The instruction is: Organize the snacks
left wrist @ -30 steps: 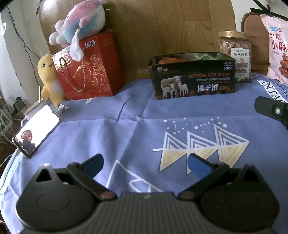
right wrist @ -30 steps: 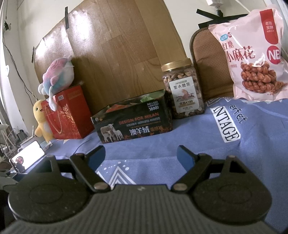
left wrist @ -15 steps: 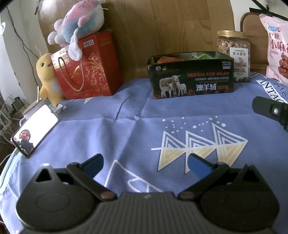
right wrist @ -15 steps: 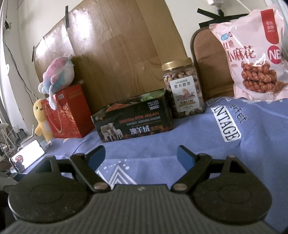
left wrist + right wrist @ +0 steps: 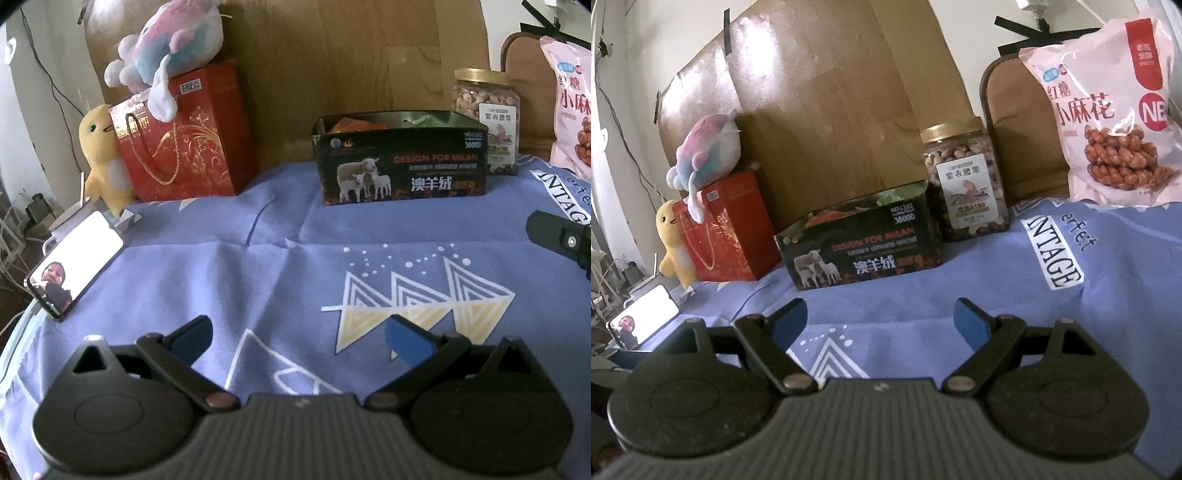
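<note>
A black open box (image 5: 402, 162) printed with sheep stands at the back of the blue cloth, with orange and green packets inside; it also shows in the right wrist view (image 5: 860, 251). A nut jar (image 5: 966, 181) with a gold lid stands just right of it, also in the left wrist view (image 5: 487, 107). A pink snack bag (image 5: 1108, 122) leans at the far right. My left gripper (image 5: 297, 338) is open and empty, low over the cloth. My right gripper (image 5: 881, 319) is open and empty, well short of the box. Part of the right gripper (image 5: 561, 236) shows at the left view's right edge.
A red gift bag (image 5: 184, 144) with a plush toy (image 5: 166, 44) on top and a yellow plush duck (image 5: 101, 158) stand at the back left. A lit phone (image 5: 70, 266) leans at the left table edge. A wooden board (image 5: 820, 110) backs the table.
The left wrist view has shifted slightly, so the box and jar sit a bit lower and further left. Both grippers stay open and empty.
</note>
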`<state>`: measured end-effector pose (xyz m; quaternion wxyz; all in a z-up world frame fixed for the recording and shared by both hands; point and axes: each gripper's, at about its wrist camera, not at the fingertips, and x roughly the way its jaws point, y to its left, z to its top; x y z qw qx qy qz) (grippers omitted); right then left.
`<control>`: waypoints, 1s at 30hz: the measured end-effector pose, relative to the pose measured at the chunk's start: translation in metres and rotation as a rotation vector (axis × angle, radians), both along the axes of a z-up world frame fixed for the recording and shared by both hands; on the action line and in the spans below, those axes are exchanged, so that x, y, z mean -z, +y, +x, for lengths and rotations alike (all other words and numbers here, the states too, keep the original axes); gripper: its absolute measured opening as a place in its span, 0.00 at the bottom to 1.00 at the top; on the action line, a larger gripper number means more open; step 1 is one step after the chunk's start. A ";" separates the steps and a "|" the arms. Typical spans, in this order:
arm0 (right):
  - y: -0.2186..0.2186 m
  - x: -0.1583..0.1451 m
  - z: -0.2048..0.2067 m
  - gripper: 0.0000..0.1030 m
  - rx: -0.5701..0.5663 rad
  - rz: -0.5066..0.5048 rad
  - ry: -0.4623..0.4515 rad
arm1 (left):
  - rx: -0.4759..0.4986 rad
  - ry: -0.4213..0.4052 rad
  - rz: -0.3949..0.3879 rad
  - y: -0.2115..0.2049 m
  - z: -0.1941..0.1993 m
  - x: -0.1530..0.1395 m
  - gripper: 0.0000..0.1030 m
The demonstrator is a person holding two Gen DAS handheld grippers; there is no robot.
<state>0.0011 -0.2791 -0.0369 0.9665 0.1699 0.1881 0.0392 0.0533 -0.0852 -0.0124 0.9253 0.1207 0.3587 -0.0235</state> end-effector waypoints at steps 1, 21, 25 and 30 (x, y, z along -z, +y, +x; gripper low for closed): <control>0.000 0.000 0.000 0.86 0.001 0.002 0.000 | 0.000 -0.002 -0.001 0.000 -0.001 0.000 1.00; 0.002 -0.002 -0.001 0.86 -0.016 0.001 -0.015 | 0.012 0.008 -0.008 -0.003 -0.003 0.004 1.00; 0.002 -0.002 -0.001 0.86 -0.016 0.000 -0.014 | 0.011 0.007 -0.009 -0.004 -0.003 0.004 1.00; 0.003 -0.002 -0.002 0.86 -0.015 -0.002 -0.012 | 0.009 0.007 -0.014 -0.003 -0.002 0.004 1.00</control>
